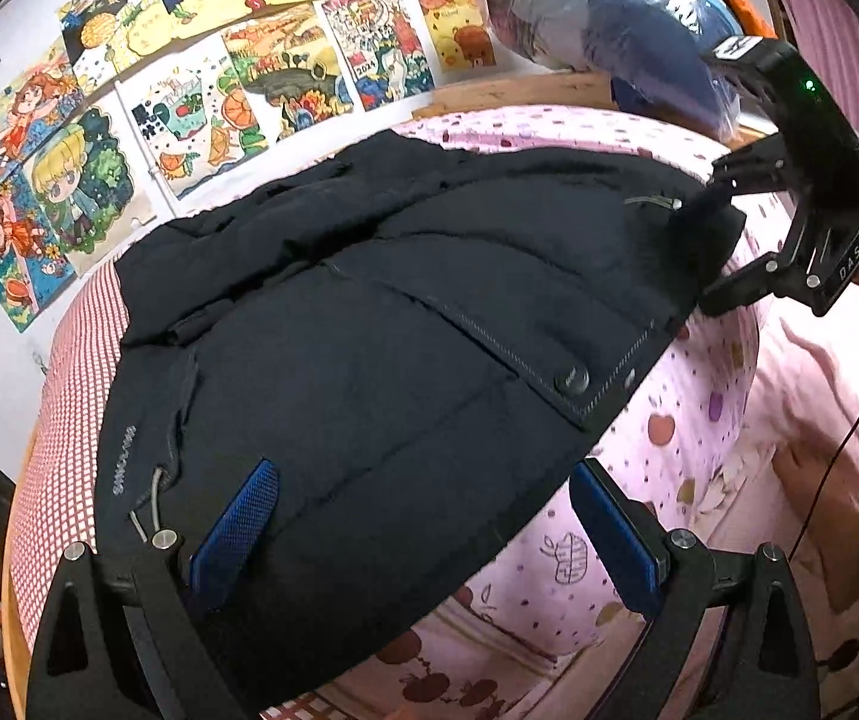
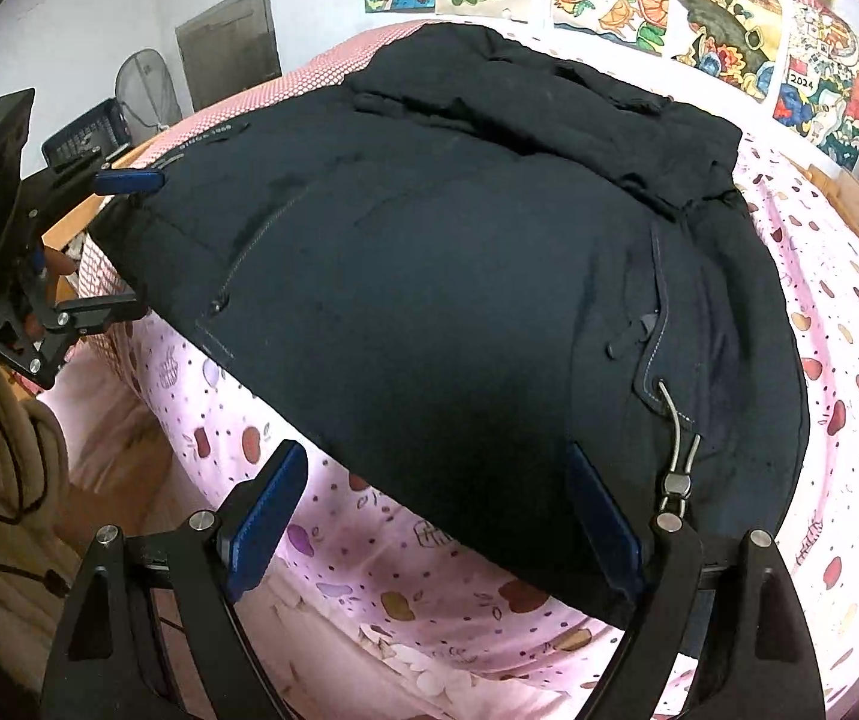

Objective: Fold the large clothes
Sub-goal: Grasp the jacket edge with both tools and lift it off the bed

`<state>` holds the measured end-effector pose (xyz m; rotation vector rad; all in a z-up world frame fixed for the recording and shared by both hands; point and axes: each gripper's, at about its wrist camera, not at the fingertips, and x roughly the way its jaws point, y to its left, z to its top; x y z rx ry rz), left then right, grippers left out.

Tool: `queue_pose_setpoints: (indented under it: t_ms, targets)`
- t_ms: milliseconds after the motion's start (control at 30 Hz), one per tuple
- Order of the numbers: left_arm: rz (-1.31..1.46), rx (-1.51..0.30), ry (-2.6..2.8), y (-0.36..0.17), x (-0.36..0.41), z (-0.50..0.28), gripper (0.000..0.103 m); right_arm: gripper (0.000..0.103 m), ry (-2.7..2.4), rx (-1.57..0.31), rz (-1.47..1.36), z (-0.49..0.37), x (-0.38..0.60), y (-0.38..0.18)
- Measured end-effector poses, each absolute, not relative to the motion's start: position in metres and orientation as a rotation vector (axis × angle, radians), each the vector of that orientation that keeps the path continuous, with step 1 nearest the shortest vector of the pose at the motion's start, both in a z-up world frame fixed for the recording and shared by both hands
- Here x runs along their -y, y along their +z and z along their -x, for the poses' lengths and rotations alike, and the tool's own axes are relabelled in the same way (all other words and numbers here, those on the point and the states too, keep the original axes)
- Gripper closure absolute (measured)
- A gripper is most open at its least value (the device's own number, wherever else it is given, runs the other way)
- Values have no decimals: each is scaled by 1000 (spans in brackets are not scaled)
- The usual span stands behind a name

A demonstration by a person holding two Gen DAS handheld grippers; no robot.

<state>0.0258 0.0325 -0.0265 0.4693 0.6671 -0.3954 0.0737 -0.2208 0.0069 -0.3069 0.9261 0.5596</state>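
- Looking through the left wrist view first: the left gripper (image 1: 423,534) is spread wide, pinching nothing. One blue pad (image 1: 237,528) lies on top of the dark jacket (image 1: 369,312), the other hangs past the near hem over the pink quilt (image 1: 699,396). So the hem edge runs between the fingers, not yet clamped.
- Same view, far ahead and to the right: the right gripper (image 1: 723,240) sits at the jacket's other end, fingers apart around the bunched edge there. Kids' drawings (image 1: 201,90) on the wall beyond the jacket.
- Right wrist view: the right gripper (image 2: 435,516) is also spread, with the jacket hem sitting between its pads; one pad is over the quilt (image 2: 369,558), the other is under or against the cloth next to the drawstring toggle (image 2: 675,480).
- Off to the left in that view, the left gripper (image 2: 123,240) straddles the opposite end of the hem, open too.
- My read: this is the grab stage before a fold. Next move needs both closing on the hem together, then lifting evenly, since that puffy jacket looks bulky and could slip.
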Motion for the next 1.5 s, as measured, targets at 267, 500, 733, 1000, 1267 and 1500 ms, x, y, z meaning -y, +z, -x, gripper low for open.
queue_pose_setpoints:
  t_ms: [267, 500, 733, 1000, 1267, 1500]
  targets:
    - [-490, -698, -371, -39, -30, -25, 3, 19, 528, -941, 394, -71, 215, -3]
    - [-584, -699, -319, -60, -25, -16, 0, 19, 485, -950, 493, -65, 207, -15]
    - [-724, -658, -240, -76, -14, -6, 0, 19, 424, -901, 701, -50, 189, -27]
    - [-733, -631, -226, -75, -17, -3, 0, 20, 374, -847, 774, -36, 183, -26]
    - [-662, -569, -145, -64, -28, -4, 5, 22, 299, -799, 721, -44, 190, -24]
    - [-687, -505, -120, -64, -28, 5, 19, 34, 270, -745, 735, -37, 189, -25]
